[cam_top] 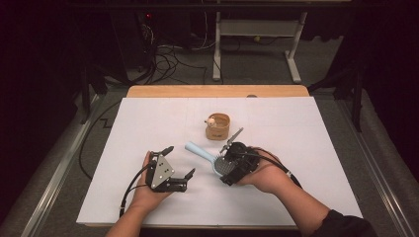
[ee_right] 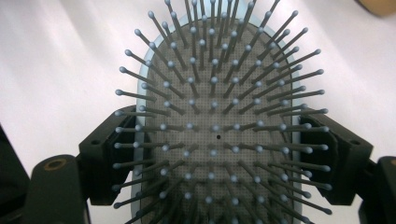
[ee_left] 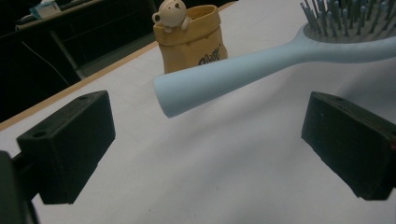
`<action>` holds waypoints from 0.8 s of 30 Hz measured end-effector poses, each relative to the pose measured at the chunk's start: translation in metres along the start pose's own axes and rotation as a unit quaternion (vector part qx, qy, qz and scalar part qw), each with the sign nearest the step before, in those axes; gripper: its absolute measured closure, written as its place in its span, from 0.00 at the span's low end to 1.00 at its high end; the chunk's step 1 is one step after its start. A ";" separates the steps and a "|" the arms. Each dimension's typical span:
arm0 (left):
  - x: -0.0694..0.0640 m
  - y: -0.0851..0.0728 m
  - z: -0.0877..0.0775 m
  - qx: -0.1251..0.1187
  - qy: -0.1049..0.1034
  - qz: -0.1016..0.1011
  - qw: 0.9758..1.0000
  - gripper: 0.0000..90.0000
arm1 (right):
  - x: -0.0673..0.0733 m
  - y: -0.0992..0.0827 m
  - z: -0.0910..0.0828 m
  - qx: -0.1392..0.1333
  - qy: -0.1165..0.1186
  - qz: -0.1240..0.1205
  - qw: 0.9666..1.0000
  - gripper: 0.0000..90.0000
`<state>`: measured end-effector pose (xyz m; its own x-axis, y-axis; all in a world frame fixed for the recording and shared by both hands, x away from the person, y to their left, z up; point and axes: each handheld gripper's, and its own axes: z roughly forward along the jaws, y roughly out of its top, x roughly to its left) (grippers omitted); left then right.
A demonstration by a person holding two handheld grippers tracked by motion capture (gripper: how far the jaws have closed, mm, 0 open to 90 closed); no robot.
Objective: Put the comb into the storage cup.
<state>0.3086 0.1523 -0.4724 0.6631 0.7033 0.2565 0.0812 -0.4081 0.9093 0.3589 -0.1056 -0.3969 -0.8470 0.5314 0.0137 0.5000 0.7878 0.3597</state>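
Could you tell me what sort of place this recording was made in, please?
Probably a lab or workshop set up for recording. A table covered in white sheet stands on grey carpet, tangled cables lie behind it, and a white desk frame stands farther back in the dark room.

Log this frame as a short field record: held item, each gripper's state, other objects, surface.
held item: light blue hairbrush, bristles up
right gripper: shut on the hairbrush head, one jaw at each edge
brush handle: points toward the left gripper, free end lifted off the sheet
left gripper: open, nothing between the jaws, short of the handle tip
other objects: tan bag-shaped holder with a small bear figure at its rim
surface: white sheet on the table
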 end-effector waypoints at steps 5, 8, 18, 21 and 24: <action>-0.001 -0.001 0.000 0.003 0.001 0.008 1.000 0.04 | 0.001 0.005 0.002 0.002 0.000 -0.005 1.000 0.23; -0.003 -0.001 0.001 0.004 0.003 0.017 1.000 0.04 | 0.000 0.006 0.003 0.001 -0.001 -0.006 1.000 0.23; -0.011 -0.002 -0.001 -0.002 0.005 0.046 0.999 0.05 | 0.004 0.011 0.006 -0.002 0.004 -0.011 1.000 0.23; -0.011 -0.002 -0.002 -0.003 0.009 0.059 0.998 0.06 | 0.006 0.014 0.006 -0.004 0.007 -0.012 1.000 0.23; -0.010 -0.003 -0.001 0.002 0.013 0.061 0.998 0.06 | 0.008 0.016 0.006 -0.002 0.007 -0.015 1.000 0.23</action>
<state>0.3007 0.1470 -0.4775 0.6479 0.6636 0.3739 0.0037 -0.4936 0.8697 0.3612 -0.0870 -0.3971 -0.8636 0.5038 0.0163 0.4744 0.8015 0.3640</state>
